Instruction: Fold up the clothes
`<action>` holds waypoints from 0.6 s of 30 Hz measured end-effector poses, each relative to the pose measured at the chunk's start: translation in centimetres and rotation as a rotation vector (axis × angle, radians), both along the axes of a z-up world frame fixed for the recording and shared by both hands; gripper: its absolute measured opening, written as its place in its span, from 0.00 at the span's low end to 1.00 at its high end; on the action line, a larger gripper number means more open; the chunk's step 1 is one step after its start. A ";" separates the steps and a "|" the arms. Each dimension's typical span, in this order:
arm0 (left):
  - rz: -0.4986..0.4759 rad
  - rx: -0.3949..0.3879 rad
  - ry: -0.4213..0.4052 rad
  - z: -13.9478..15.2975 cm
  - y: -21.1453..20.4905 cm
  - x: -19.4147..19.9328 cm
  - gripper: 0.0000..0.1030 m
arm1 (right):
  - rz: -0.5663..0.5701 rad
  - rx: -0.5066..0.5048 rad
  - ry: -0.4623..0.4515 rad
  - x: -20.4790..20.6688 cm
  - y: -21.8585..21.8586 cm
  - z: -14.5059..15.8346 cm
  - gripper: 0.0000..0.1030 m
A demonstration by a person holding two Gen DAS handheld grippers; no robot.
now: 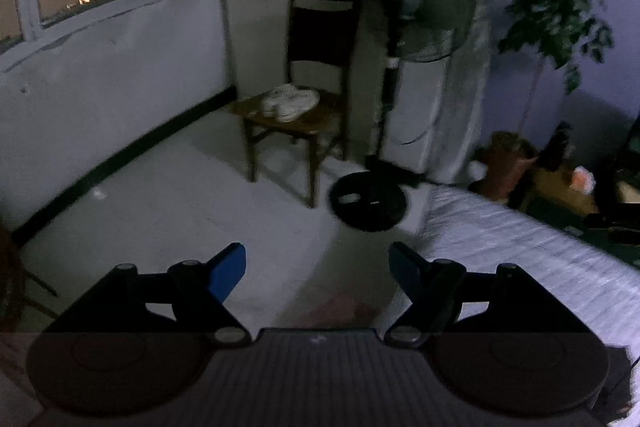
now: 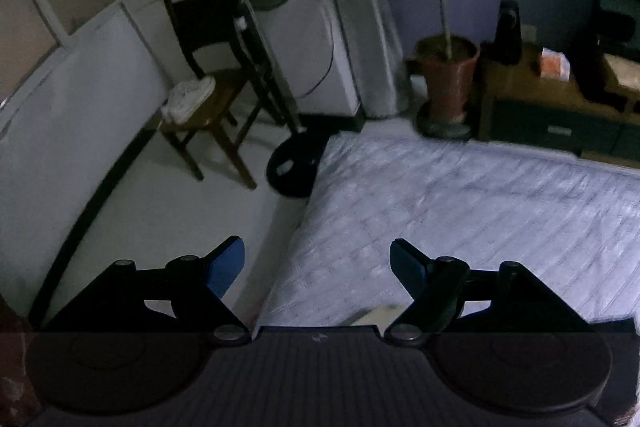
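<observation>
Dim bedroom at night, bare quilted mattress (image 2: pixel 460 211) filling the right wrist view. My left gripper (image 1: pixel 318 269) has its blue pads spread wide, nothing between them, hanging over the floor (image 1: pixel 200 195) just off the mattress edge. My right gripper (image 2: pixel 318 267) is also spread and empty, above the mattress's near left edge. Further out: wooden chair (image 1: pixel 296 119) with white sneakers (image 1: pixel 290 101) on the seat, standing fan (image 1: pixel 416 7) beside it, potted plant (image 2: pixel 450 75) by a low cabinet (image 2: pixel 560 107). Clothes: none I can identify; a faint pinkish blur low between the left pads and a pale scrap at the right gripper's base, too unclear to call. I judge folding not yet begun. Next move needs finding a garment and bringing both claws down to its edge.
</observation>
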State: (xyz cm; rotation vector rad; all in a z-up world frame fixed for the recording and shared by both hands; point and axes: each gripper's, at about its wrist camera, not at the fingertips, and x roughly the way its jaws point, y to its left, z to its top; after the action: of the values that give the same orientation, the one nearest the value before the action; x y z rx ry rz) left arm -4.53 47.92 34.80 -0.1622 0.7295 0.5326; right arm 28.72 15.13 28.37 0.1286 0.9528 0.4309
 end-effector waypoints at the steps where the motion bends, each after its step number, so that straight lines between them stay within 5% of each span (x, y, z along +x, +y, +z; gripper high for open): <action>1: 0.014 -0.013 0.001 -0.1 1.4 -1.0 0.73 | -0.002 -0.007 0.016 -0.8 1.8 -0.5 0.82; 9: 0.118 -0.046 0.012 -0.1 12.2 -5.9 0.73 | 0.068 -0.096 0.105 -5.2 15.5 -2.1 0.82; 18: 0.124 0.019 -0.017 0.3 22.7 -1.7 0.73 | 0.186 -0.145 0.117 -4.4 31.8 -4.3 0.82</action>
State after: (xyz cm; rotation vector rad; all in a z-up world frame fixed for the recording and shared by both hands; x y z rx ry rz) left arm -6.27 70.62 35.14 -0.1951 0.7012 0.6554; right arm 24.32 46.90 24.03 -0.0679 1.1123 0.5281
